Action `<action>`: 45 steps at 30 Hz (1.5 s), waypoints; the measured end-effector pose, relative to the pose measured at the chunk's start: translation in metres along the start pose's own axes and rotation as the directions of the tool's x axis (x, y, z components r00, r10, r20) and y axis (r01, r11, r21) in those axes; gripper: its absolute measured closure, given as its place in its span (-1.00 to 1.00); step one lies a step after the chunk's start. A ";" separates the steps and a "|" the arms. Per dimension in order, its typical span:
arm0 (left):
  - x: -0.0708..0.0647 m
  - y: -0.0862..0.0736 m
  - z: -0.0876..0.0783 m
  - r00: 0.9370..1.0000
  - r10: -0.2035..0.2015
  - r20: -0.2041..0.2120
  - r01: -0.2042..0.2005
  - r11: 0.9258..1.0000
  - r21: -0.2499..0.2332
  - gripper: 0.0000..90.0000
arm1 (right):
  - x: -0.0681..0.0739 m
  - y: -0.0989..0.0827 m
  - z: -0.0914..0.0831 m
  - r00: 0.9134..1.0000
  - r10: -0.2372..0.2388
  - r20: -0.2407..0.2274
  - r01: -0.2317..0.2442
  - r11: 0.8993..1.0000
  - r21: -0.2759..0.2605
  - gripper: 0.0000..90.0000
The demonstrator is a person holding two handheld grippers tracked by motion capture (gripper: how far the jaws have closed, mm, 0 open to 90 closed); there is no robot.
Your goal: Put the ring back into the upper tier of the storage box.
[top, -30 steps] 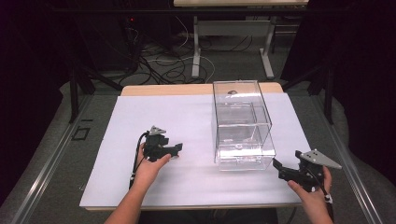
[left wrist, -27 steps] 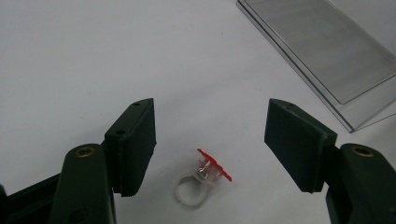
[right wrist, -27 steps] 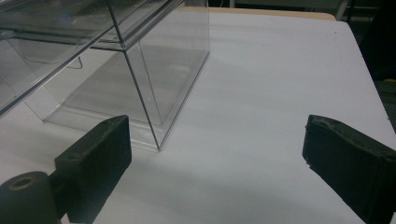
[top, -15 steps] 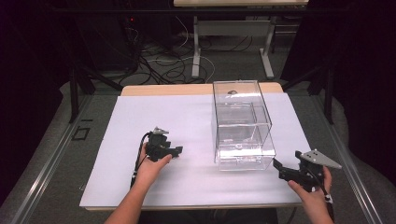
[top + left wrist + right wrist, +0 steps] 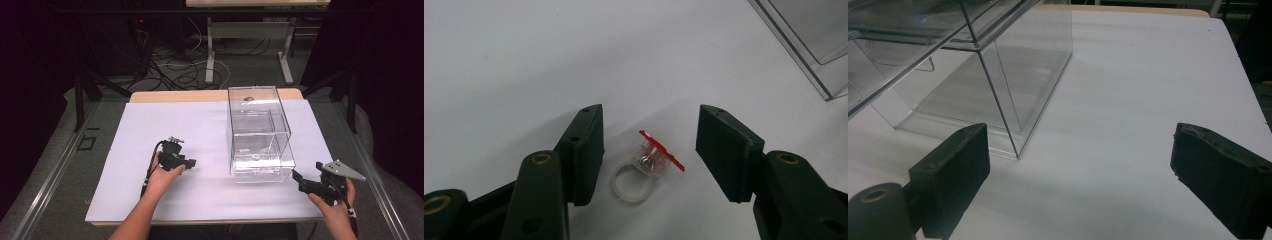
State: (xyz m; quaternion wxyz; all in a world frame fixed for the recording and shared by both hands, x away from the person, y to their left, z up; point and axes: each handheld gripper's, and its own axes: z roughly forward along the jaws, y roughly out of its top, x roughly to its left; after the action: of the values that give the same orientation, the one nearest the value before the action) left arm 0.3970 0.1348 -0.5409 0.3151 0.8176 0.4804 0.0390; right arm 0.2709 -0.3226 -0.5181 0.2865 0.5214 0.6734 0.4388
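Closing left gripper [image 5: 649, 150] around ring [image 5: 644, 170]

A translucent plastic ring [image 5: 640, 172] with a glossy red top lies on matt white paper [image 5: 549, 60] beside a clear glossy box [image 5: 260, 135].

My translucent plastic ring [image 5: 644, 167] with a red-topped gem lies tilted on the white worktop [image 5: 524, 60], near the clear box [image 5: 809, 45].

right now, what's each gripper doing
left gripper: open, jaws just been closing around the ring, not touching it yet
right gripper: open, holding nothing
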 end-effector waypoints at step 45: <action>-0.006 -0.004 0.001 0.997 0.057 -0.051 -0.055 0.998 0.037 0.55 | 0.000 0.000 0.001 1.000 0.012 -0.012 -0.012 1.000 -0.011 -0.81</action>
State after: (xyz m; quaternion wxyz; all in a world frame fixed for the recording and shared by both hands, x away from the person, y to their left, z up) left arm 0.3913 0.1311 -0.5428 0.2866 0.8349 0.4661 0.0602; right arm 0.2719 -0.3222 -0.5191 0.2829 0.5212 0.6697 0.4471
